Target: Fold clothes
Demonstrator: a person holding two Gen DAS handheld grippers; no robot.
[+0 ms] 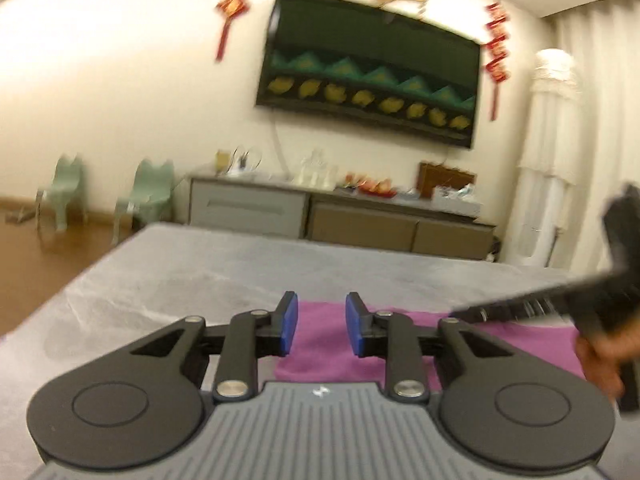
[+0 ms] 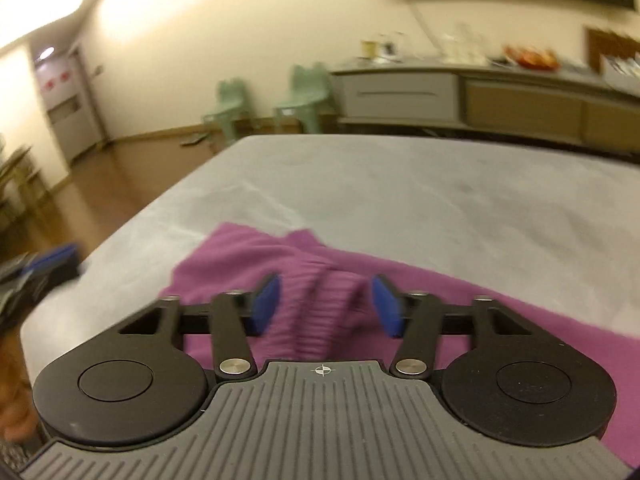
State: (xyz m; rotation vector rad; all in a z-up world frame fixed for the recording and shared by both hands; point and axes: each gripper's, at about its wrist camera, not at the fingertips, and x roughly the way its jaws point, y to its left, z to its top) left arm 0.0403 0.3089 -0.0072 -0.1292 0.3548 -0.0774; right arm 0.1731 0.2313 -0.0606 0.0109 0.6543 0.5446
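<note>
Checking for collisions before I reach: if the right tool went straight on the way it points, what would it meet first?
Probably the purple garment: its ribbed fold sits between the open right tool fingers. Beyond lies the grey table. Depth is unclear through blur.

wall: dark framed picture [image 1: 370, 70] with green peaks and yellow shapes; red hanging ornaments [image 1: 234, 2] beside it
sideboard [image 1: 340, 216]: along the wall, cluttered top, red items [image 1: 374, 186]
chairs: two pale green [image 1: 150, 192], on wooden floor [image 2: 120, 184]
table [image 1: 240, 264]: grey surface
door [image 2: 66, 114]: far corner
</note>
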